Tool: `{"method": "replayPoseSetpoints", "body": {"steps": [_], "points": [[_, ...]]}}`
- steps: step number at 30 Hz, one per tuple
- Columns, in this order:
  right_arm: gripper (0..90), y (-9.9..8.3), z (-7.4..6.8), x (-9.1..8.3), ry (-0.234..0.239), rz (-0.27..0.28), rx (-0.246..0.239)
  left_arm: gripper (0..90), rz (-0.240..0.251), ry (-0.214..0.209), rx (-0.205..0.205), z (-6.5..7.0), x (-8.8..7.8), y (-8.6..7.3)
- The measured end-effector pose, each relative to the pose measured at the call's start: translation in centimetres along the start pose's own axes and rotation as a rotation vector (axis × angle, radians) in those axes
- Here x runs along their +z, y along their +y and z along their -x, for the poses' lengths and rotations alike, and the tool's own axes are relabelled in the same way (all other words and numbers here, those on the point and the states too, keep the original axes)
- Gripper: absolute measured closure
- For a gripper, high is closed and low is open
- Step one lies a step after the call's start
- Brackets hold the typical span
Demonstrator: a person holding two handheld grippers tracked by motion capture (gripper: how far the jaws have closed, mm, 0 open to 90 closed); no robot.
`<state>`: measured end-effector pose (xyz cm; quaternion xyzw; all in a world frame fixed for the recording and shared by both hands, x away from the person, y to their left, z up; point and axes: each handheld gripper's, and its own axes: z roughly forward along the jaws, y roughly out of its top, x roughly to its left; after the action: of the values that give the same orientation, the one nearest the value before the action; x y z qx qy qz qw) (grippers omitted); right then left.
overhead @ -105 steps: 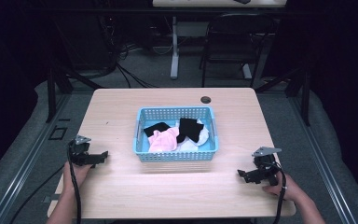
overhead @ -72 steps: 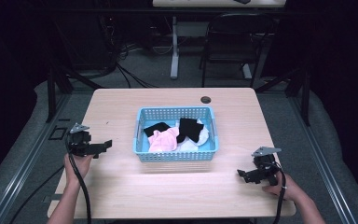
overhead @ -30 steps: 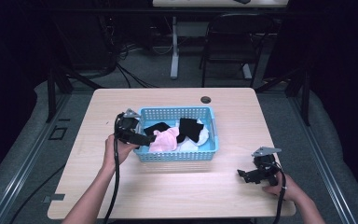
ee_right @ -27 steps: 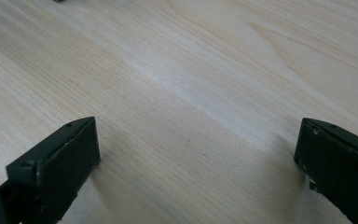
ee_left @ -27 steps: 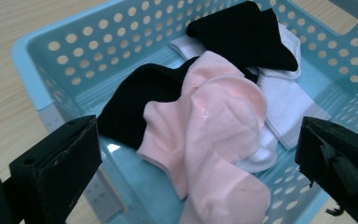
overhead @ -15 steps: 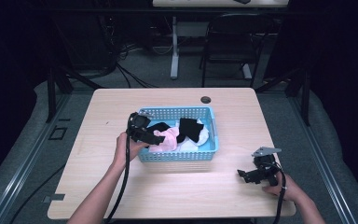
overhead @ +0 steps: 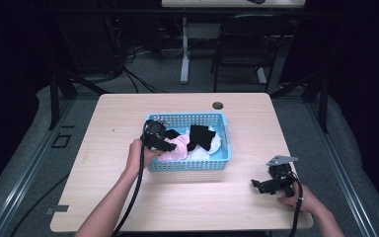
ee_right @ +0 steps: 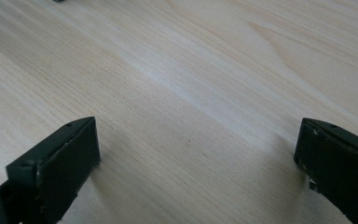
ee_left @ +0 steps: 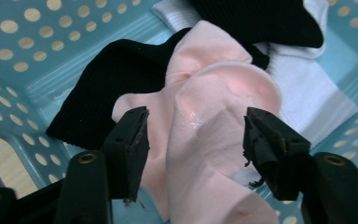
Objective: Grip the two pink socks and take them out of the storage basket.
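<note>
Left gripper (ee_left: 193, 140) fingers, just been closing, straddle the pink sock (ee_left: 214, 140).

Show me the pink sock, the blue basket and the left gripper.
pink sock (ee_left: 223, 102), left gripper view, rounded heel.
blue basket (overhead: 187, 165), high view, near wall.
left gripper (ee_left: 193, 135), left gripper view, midway between its jaws.
</note>
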<state>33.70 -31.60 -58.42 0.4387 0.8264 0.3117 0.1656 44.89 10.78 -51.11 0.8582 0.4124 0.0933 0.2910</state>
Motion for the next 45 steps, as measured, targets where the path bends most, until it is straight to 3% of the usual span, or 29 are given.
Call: {"method": "replayPoseSetpoints", "body": {"steps": [11, 19, 23, 29, 35, 45], "points": [[0.0, 0.0, 0.0, 0.0, 0.0, 0.0, 0.0, 60.8, -0.065, 0.021, -0.019, 0.0, 0.7, 0.5], [0.0, 0.0, 0.0, 0.0, 0.0, 0.001, 0.0, 85.3, -0.055, 0.012, -0.005, 0.3, 0.7, 0.4], [0.0, 0.0, 0.0, 0.0, 0.0, -0.002, 0.001, 86.8, -0.031, -0.014, 0.011, 0.4, 0.4, 0.3], [0.0, 0.0, 0.0, 0.0, 0.001, -0.001, 0.002, 87.7, 0.012, -0.021, 0.02, 0.3, -0.9, 0.2], [0.0, 0.0, 0.0, 0.0, 0.002, 0.0, 0.001, 88.4, 0.068, -0.051, 0.01, 0.0, -2.4, 0.2], [0.0, 0.0, 0.0, 0.0, 0.0, 0.003, 0.0, 88.5, 0.122, -0.048, 0.022, 0.1, -4.5, 0.8]]}}
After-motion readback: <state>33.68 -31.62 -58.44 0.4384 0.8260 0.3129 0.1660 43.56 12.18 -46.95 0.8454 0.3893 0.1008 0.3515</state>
